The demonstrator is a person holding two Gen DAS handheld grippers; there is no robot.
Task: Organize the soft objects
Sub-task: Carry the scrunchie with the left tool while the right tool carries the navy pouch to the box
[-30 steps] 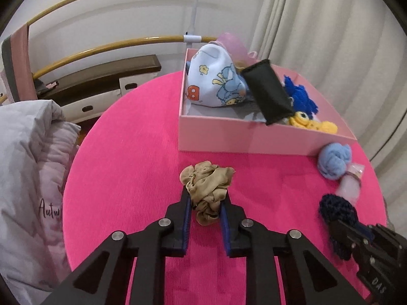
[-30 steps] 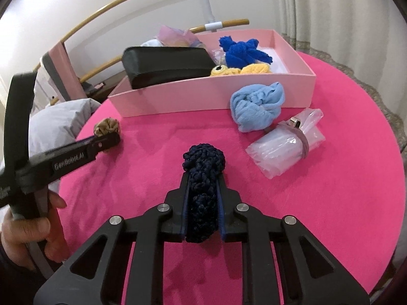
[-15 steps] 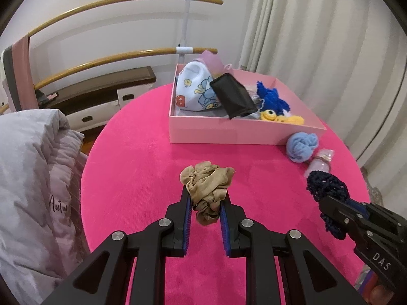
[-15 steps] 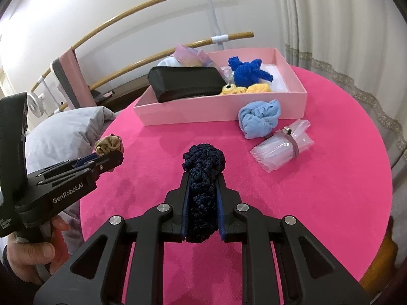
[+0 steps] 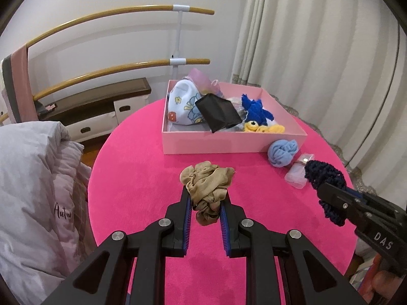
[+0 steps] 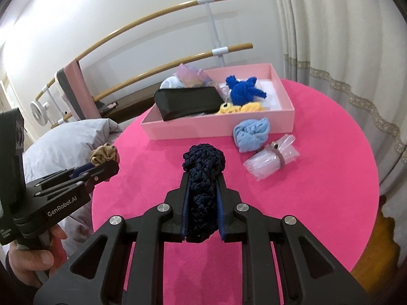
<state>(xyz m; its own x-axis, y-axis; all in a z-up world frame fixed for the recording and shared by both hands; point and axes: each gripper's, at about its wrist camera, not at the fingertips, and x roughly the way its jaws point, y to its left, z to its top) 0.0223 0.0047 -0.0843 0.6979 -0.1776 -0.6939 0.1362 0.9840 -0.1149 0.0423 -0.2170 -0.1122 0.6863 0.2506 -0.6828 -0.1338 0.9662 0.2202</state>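
Note:
My left gripper (image 5: 205,193) is shut on a tan scrunchie (image 5: 207,183) and holds it above the pink round table (image 5: 142,178). My right gripper (image 6: 202,178) is shut on a dark navy knitted scrunchie (image 6: 203,175), also held above the table. Each gripper shows in the other's view: the right one (image 5: 321,186) with the navy scrunchie (image 5: 324,175), the left one (image 6: 109,164) with the tan scrunchie (image 6: 104,153). A pink box (image 5: 229,143) at the far side holds a printed white cloth (image 5: 183,105), a black pouch (image 5: 218,113) and blue and yellow yarn toys (image 5: 257,110).
A light blue cloth ball (image 6: 251,133) and a rolled clear plastic bag (image 6: 272,160) lie on the table in front of the box. A grey quilted jacket (image 5: 33,190) lies off the table's left edge. Curtains (image 5: 318,50) hang to the right, wooden rails (image 5: 114,15) behind.
Both grippers have risen and pulled back from the table with their scrunchies still held. The box and table look farther away.

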